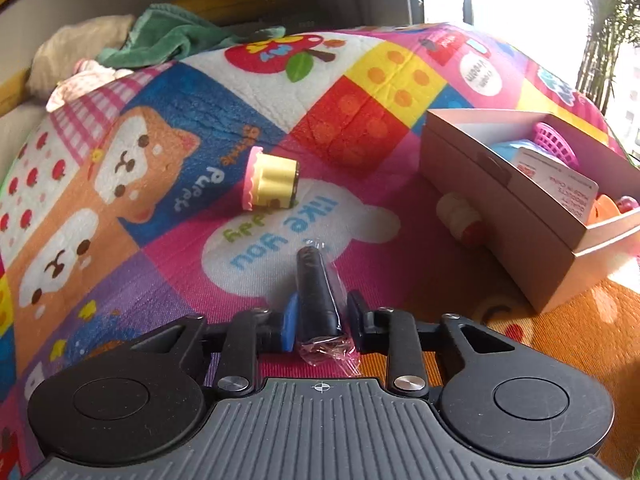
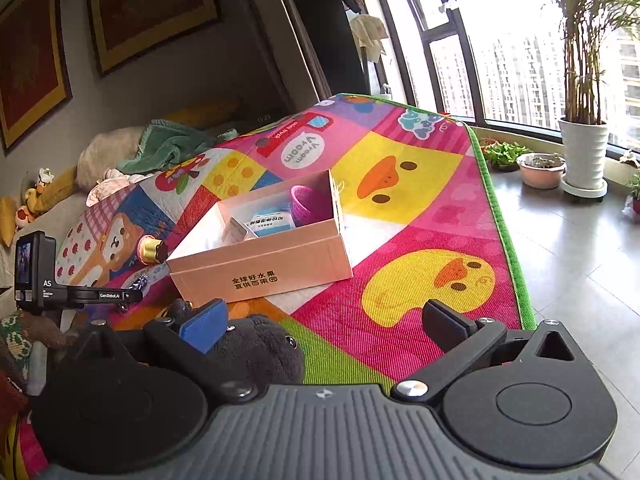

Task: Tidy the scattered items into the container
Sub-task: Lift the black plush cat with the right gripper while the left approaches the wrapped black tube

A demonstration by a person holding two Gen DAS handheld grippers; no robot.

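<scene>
- The left tool [image 1: 320, 320] is clamped tight on a black tube in clear wrap [image 1: 318, 300], low over the play mat [image 1: 160, 240].
- The right tool [image 2: 320, 324] gapes wide with nothing gripped; a dark plush toy [image 2: 260, 348] lies by its blue-padded finger [image 2: 204, 326].
- The cardboard box [image 2: 264, 268] sits on the mat and holds a pink basket [image 2: 304, 200] and small cartons.
- A toy cupcake [image 1: 272, 184] lies tipped over on the mat, well apart from the box.

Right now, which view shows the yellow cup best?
The left wrist view: the yellow cup lies on its side, whole, on the mat. The right wrist view shows it small, at the box's left corner.
</scene>
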